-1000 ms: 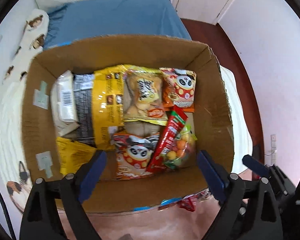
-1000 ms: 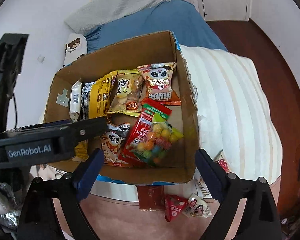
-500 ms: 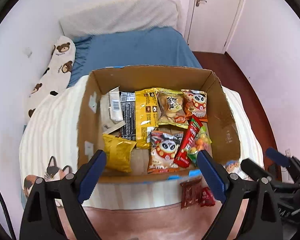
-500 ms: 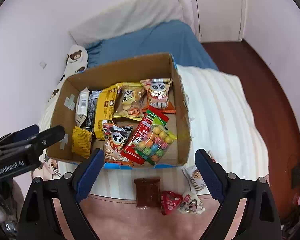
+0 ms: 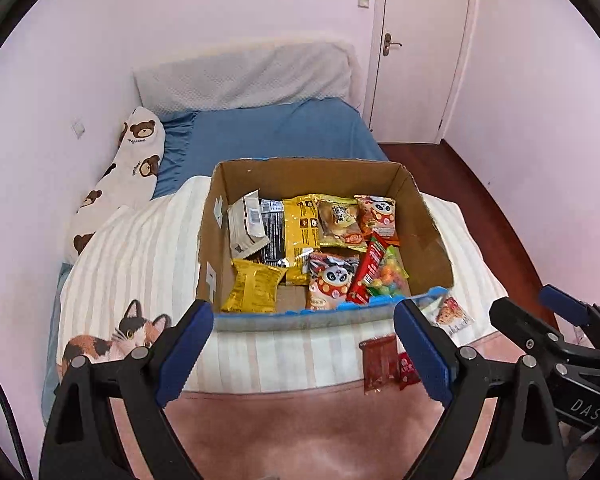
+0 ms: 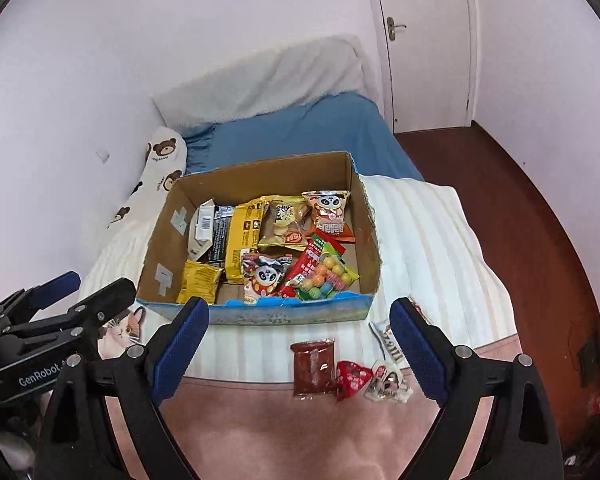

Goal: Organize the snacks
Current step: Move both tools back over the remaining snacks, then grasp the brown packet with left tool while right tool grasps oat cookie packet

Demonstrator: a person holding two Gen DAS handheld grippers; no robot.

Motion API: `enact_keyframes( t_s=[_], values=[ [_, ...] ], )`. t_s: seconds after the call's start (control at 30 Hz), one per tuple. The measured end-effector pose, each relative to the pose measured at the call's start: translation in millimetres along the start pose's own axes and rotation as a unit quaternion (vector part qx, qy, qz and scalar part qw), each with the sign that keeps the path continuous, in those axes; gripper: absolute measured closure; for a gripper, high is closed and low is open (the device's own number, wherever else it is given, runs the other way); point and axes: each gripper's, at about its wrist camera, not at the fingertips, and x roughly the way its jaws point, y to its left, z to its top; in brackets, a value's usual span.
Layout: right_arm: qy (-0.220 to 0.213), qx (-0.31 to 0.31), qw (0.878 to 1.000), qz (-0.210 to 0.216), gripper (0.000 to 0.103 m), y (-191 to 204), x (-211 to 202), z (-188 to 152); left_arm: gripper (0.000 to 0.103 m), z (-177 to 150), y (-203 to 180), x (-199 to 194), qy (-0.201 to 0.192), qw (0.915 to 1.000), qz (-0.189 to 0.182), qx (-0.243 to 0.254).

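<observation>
Left gripper (image 5: 303, 350) is seen angled downward over the foot of the bed, blue pads spread wide, nothing between them. Right gripper (image 6: 299, 346) is held in the same downward tilt, jaws likewise apart and empty. Neither gripper is touching anything.

The cardboard box (image 5: 428, 224) is located at frame centre in both views, resting on a striped cream blanket (image 5: 140, 248). Snack packets are packed inside: a yellow packet (image 5: 254, 286) at lower left, a panda packet (image 5: 332, 280) beside it, a bag of coloured candy balls (image 5: 386, 278) at lower right. Loose items are lying outside the box, below its blue front edge: a dark red packet (image 6: 314, 368), a small red packet (image 6: 352, 378) and a white-and-red packet (image 6: 386, 382) touching it.

Left wrist view only: the right gripper is seen at the lower right edge of the frame; a cat print (image 5: 112, 340) on the blanket is shown whole; the small packets are partly hidden behind the right pad.

Right wrist view only: the left gripper is seen at the lower left edge; all three loose packets are shown clearly, between the pads; more dark wooden floor (image 6: 540, 216) is visible at right.
</observation>
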Motion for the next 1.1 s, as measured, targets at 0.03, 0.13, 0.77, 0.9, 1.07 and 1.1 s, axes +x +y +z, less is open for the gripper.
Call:
enact_keyframes(
  t_s=[0.03, 0.13, 0.77, 0.9, 1.07, 1.1],
  values=[
    [-0.001, 0.002, 1.000, 0.002, 0.008, 0, -3, -3, 0.010, -5, -1, -3, 0.001, 1.0000, -0.003, -0.003],
    [0.001, 0.026, 1.000, 0.016, 0.004, -9, -9, -14, 0.010, -20, -5, 0, 0.015, 0.9998, -0.002, -0.013],
    [0.173, 0.144, 0.974, 0.027, 0.004, -188, 127, -78, 0.011, -82, -85, 183, 0.218, 0.9732, 0.050, -0.054],
    [0.211, 0.223, 0.949, 0.071, 0.005, -214, 175, -75, 0.010, -90, -83, 214, 0.248, 0.9640, 0.055, -0.078],
    [0.219, 0.278, 0.933, 0.065, 0.011, -225, 223, -72, 0.011, -97, -80, 232, 0.266, 0.9570, 0.056, -0.102],
    [0.219, 0.283, 0.932, 0.060, 0.013, -226, 229, -72, 0.011, -98, -81, 234, 0.267, 0.9568, 0.056, -0.101]
  ],
)
